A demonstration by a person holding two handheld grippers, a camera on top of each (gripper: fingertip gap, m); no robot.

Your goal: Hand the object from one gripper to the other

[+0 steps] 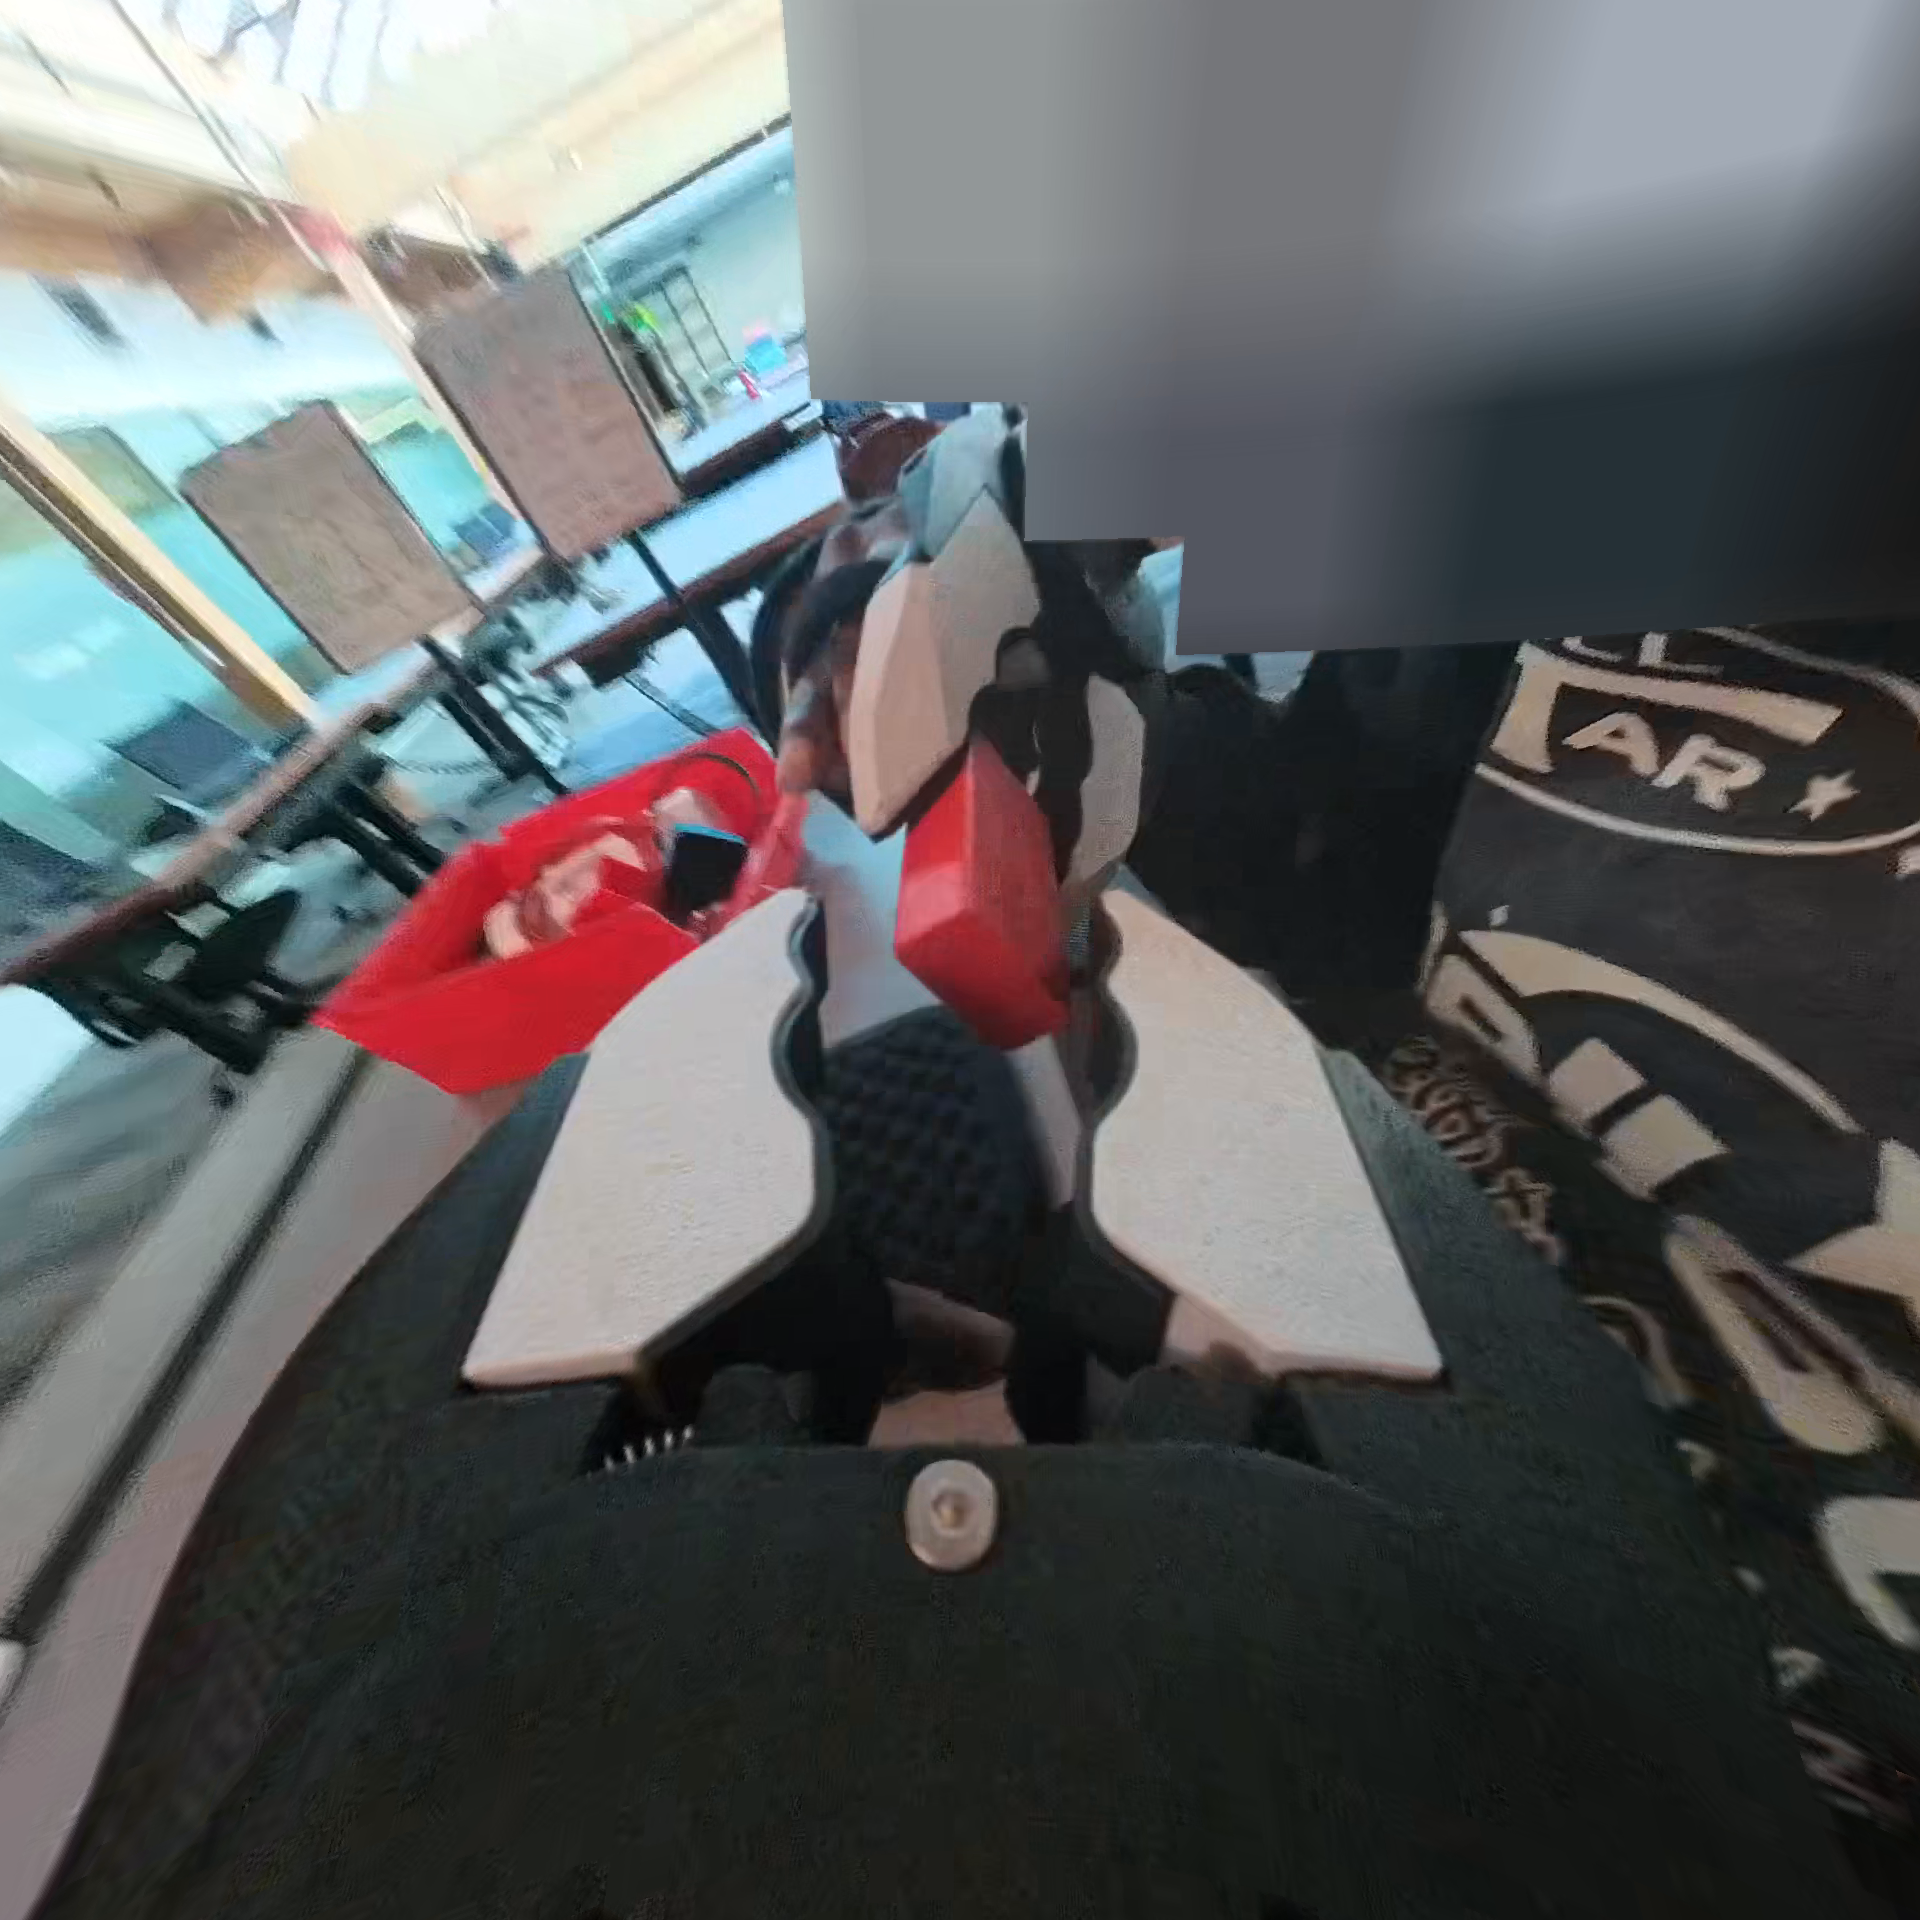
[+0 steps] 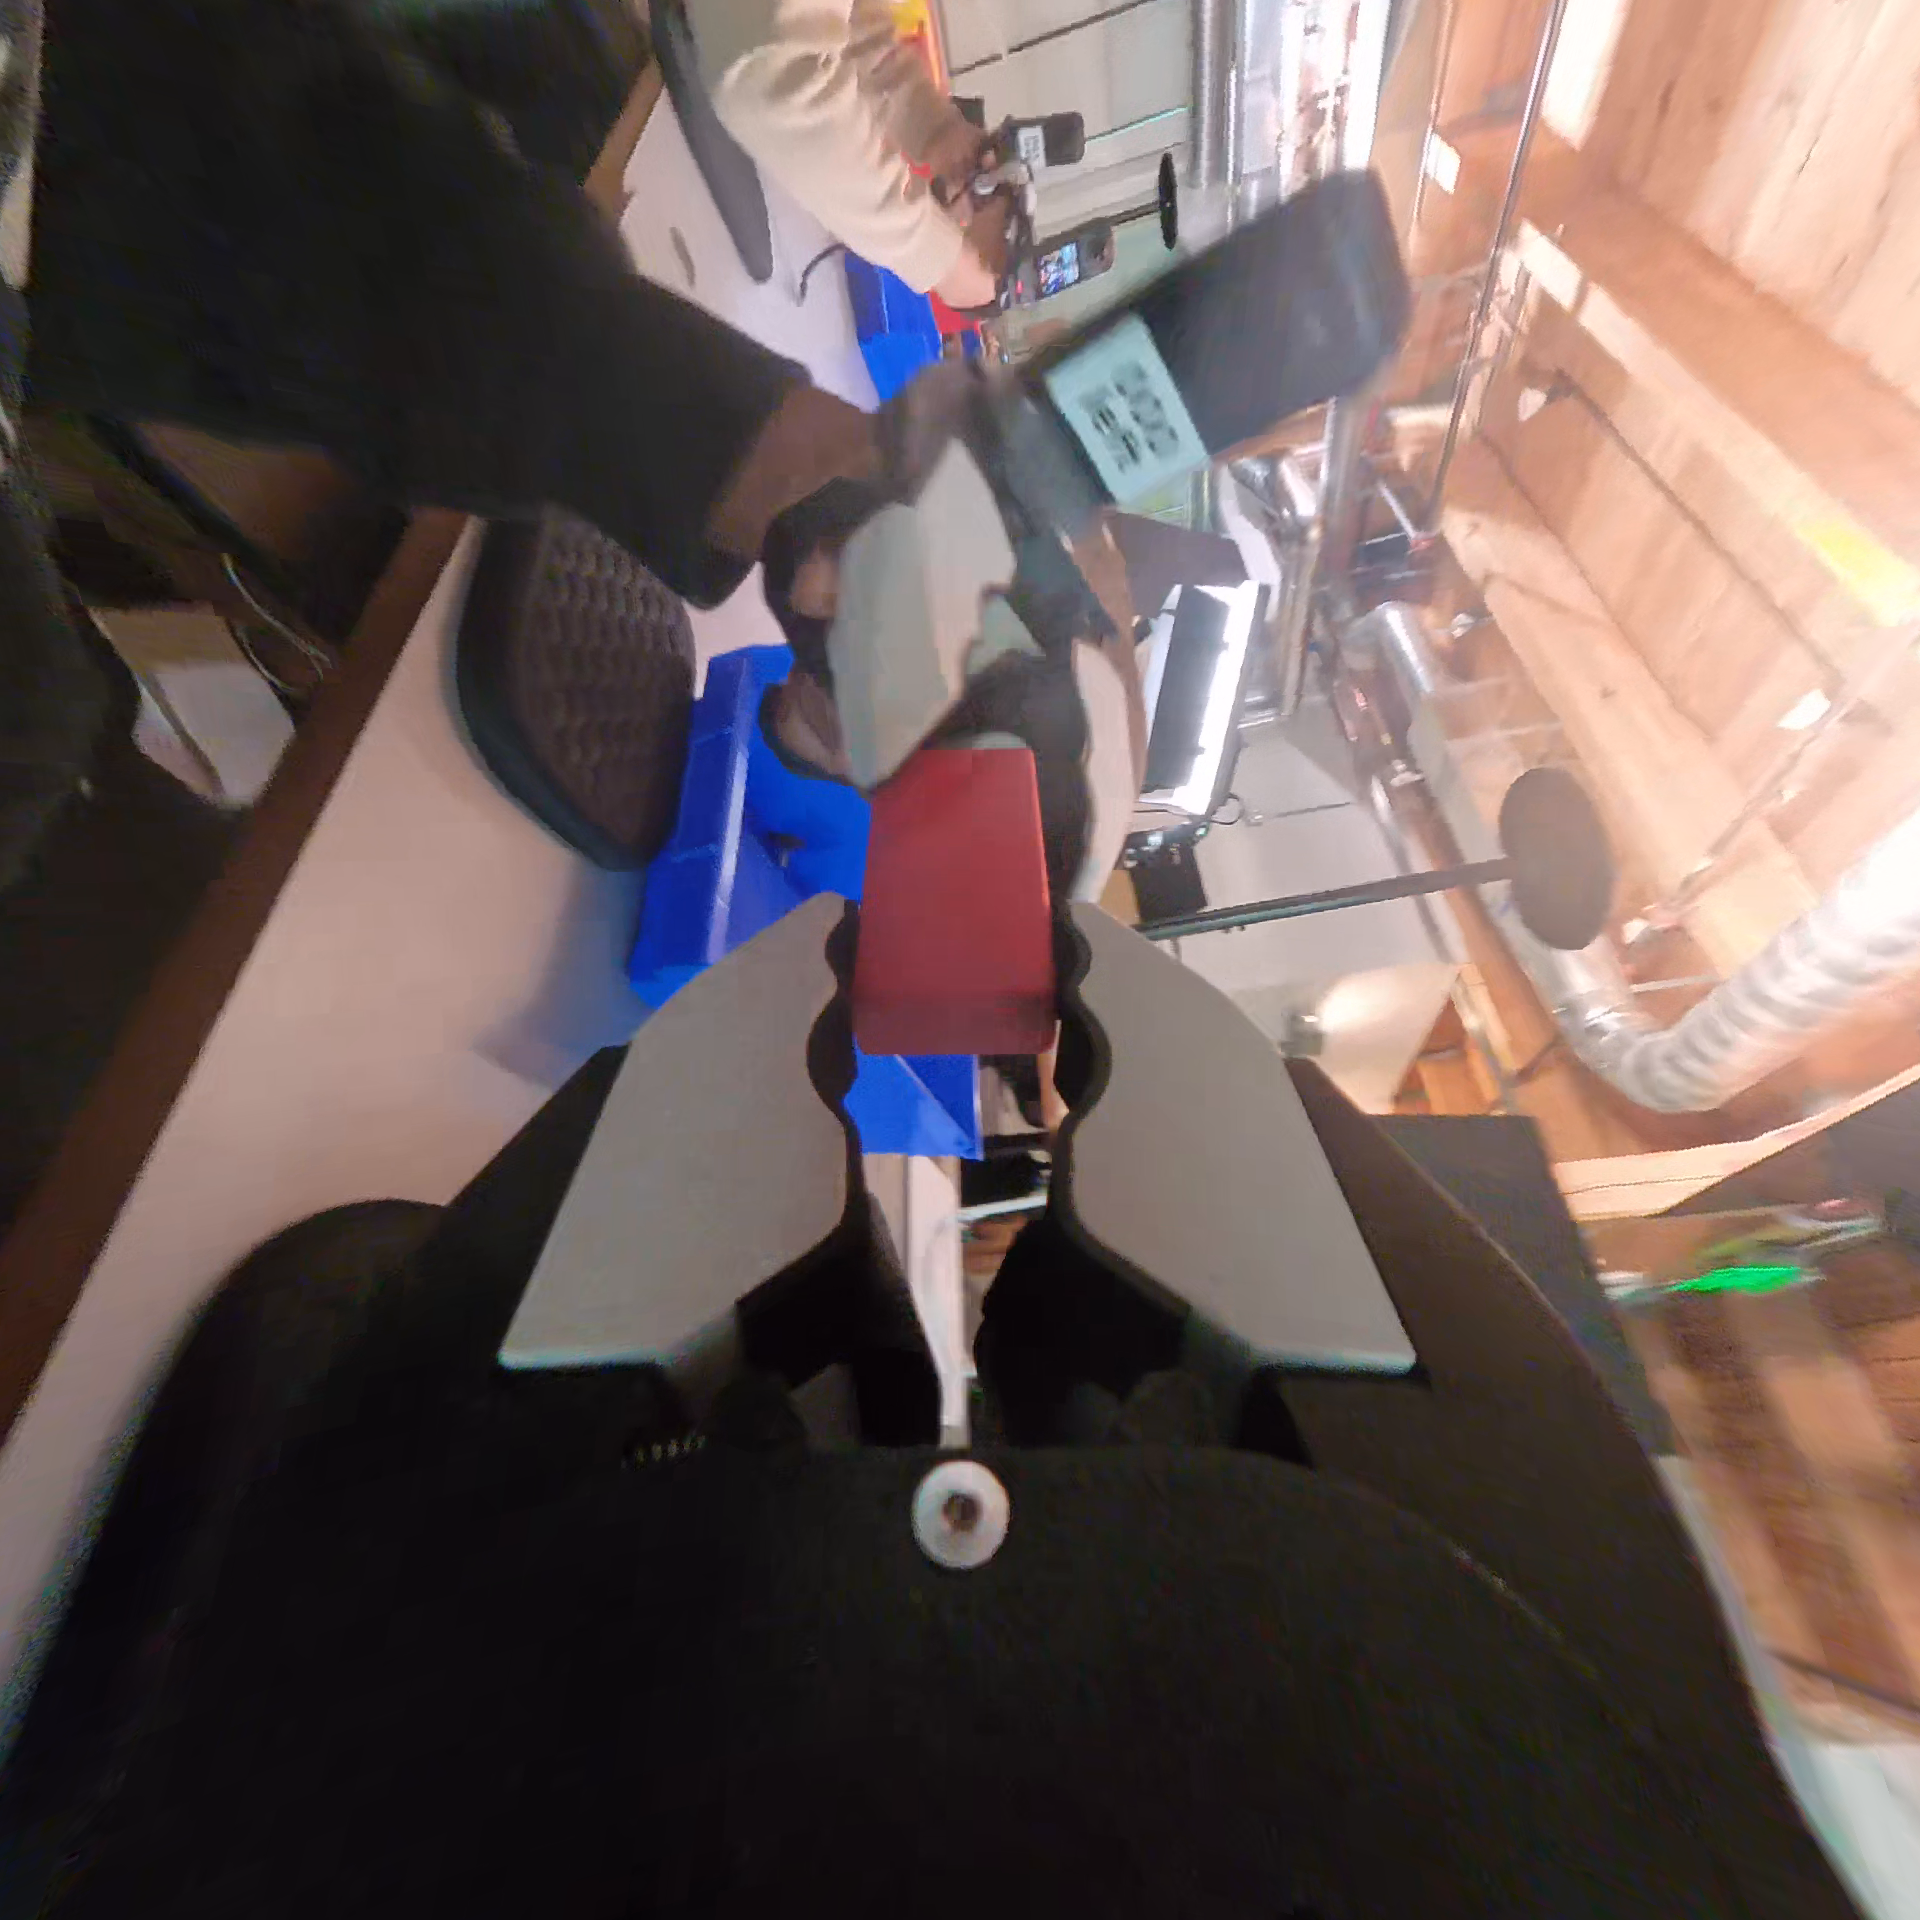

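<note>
Red block [image 1: 982,914] hangs in the air above the surface [image 2: 364,987], clamped across its near end by the right claw [image 2: 951,925], whose two fingers press on its side faces. The left claw [image 1: 953,904] is spread wider than the block and straddles the other end, with a clear gap on one side in its own view, so it probably does not bear the load yet. The step in hand appears to be the take-over. To do it well, the left claw should be centred so that both fingers meet the flat sides together. It should slide far enough along the block to get a full-pad hold without bumping the right fingertips, and then close firmly. Only after that should the right claw loosen, and it should draw straight back along its own axis rather than twist the block. Much is hard to read. Both views are smeared by motion, and a large masked patch covers the upper right of the left wrist view. In the right wrist view a left finger covers the block's far end, so how far the claws overlap cannot be told. The contents of the red bin [image 1: 468,997] are indistinct, and the blue bin [image 2: 717,831] is partly hidden behind the fingers.
</note>
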